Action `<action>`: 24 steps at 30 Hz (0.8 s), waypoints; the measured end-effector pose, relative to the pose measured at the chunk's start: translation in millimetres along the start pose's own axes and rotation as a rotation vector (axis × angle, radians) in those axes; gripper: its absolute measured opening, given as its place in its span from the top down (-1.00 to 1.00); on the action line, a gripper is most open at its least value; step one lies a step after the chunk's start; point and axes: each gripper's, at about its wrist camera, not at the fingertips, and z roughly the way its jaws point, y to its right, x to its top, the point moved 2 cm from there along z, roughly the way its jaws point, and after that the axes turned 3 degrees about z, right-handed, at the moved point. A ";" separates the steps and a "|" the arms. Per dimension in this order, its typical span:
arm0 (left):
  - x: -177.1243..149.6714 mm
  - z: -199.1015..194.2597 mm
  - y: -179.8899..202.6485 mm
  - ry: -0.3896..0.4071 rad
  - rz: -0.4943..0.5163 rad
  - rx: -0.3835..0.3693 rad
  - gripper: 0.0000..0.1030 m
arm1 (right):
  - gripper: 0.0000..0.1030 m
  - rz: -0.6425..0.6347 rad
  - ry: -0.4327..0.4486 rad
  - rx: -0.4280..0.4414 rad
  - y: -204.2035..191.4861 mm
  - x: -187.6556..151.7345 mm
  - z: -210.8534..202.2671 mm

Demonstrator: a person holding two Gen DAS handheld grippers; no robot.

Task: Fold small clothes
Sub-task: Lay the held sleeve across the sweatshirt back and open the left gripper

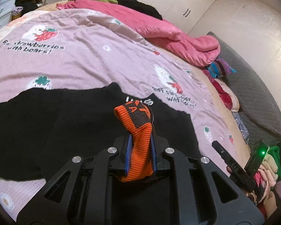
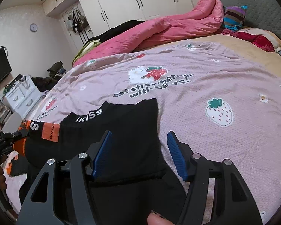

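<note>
A black garment [image 1: 88,116] with white collar lettering lies spread on the pink strawberry bedspread [image 1: 95,56]. My left gripper [image 1: 140,140] is shut on its orange and black ribbed cuff [image 1: 138,129], lifted above the cloth. In the right wrist view the garment [image 2: 125,131] lies folded, with an orange label [image 2: 50,133] on the sleeve. My right gripper [image 2: 138,153] is open, its blue pads [image 2: 103,151] astride the garment's right edge. The left gripper's body [image 2: 3,142] shows at the far left, and the right gripper's body [image 1: 234,166] at the left view's right edge.
A rolled pink duvet [image 2: 159,30] lies along the far side of the bed. Striped and red pillows [image 2: 234,16] sit by the grey headboard [image 2: 262,5]. A heap of clothes [image 1: 267,170] lies at the bed's near right. White wardrobes [image 2: 121,1] and a drawer unit [image 2: 22,95] stand beyond.
</note>
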 end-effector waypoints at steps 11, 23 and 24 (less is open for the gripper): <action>-6.5 1.3 -18.6 -0.041 -0.011 0.053 0.76 | -0.24 -0.062 -0.032 0.013 -21.0 -11.0 10.1; -11.6 5.0 -12.3 -0.059 0.040 0.101 0.76 | -0.27 -0.205 -0.107 0.011 -55.4 -31.4 26.3; -17.9 15.1 -12.0 -0.100 0.046 0.103 0.76 | -0.31 -0.218 -0.118 0.001 -56.9 -34.1 28.9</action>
